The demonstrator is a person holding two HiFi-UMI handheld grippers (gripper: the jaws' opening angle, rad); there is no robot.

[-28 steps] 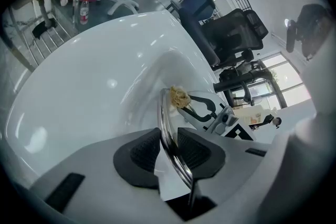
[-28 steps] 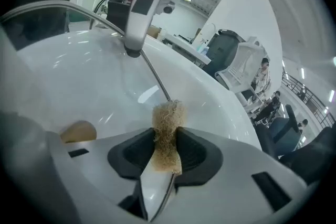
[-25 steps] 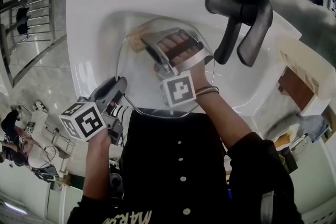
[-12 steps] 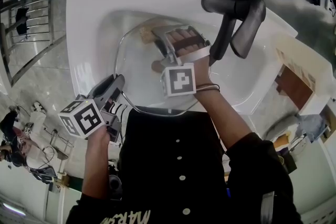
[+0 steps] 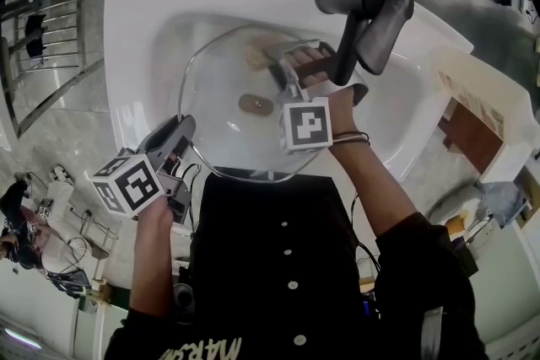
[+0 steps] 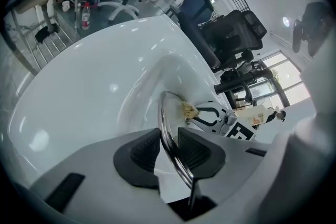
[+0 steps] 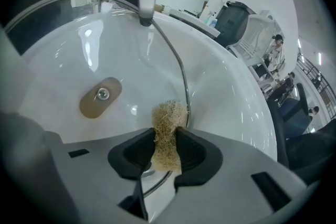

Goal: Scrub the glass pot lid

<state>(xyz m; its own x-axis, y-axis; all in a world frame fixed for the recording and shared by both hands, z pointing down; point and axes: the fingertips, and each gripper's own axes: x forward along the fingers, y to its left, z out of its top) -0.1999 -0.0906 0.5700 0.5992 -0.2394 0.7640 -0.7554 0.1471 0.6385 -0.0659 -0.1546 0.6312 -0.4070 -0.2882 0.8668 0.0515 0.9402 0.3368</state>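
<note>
The glass pot lid (image 5: 221, 118) is held over the white sink, its brown knob (image 5: 253, 104) near the middle. My left gripper (image 5: 179, 137) is shut on the lid's metal rim (image 6: 164, 113) at the near left edge. My right gripper (image 5: 285, 67) is shut on a tan fibre scrubber (image 5: 256, 56) at the lid's far edge. In the right gripper view the scrubber (image 7: 167, 131) is pinched between the pads and touches the rim (image 7: 181, 77), with the knob (image 7: 101, 96) to its left. The scrubber (image 6: 188, 109) also shows in the left gripper view.
The white sink basin (image 5: 152, 21) lies under the lid. A dark grey faucet (image 5: 371, 8) arches over its right side, close above my right gripper. A metal rack (image 5: 51, 38) stands to the left on the marble floor.
My right gripper has slid the scrubber to the right along the lid's far edge, toward the faucet, and the knob has come into full view. My left gripper keeps its hold on the rim.
</note>
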